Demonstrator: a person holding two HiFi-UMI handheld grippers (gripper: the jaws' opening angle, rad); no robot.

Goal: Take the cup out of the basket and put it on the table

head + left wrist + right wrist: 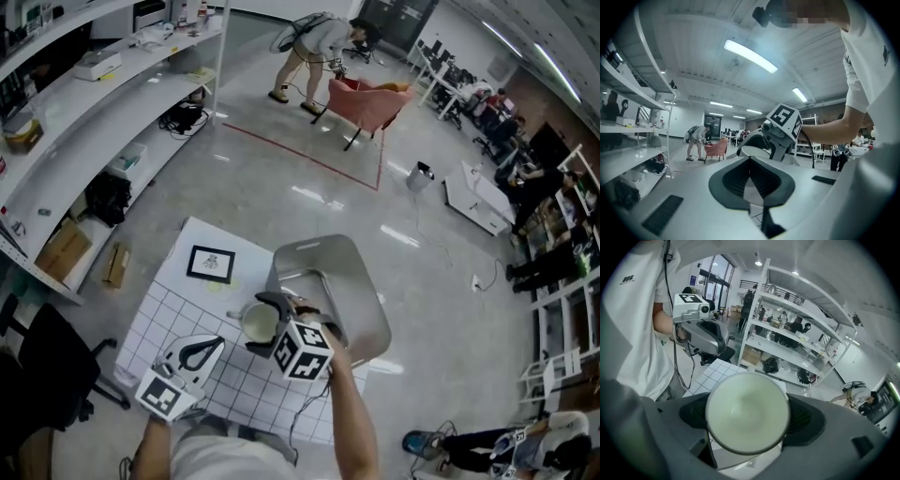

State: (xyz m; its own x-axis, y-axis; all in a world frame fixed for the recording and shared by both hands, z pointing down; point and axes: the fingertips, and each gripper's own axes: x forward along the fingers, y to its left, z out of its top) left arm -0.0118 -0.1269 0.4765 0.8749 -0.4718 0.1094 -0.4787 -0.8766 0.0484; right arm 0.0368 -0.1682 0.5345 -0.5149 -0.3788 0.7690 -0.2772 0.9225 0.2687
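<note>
A pale, cream-coloured cup (255, 323) is held in my right gripper (266, 324), whose jaws are shut on its sides. It is outside the grey basket (361, 281), just left of the basket's wall and over the white gridded mat (169, 309). In the right gripper view the cup (747, 413) fills the space between the dark pads, with its empty inside showing. I cannot tell whether it touches the mat. My left gripper (216, 346) is at the table's near left, shut and empty, pointing toward the cup (754, 151).
A framed picture (211, 263) lies on the table's far left. White shelving (84, 141) runs along the left, with cardboard boxes (64, 251) below and a black chair (47, 366) nearby. Far back, a person bends over a pink chair (366, 98).
</note>
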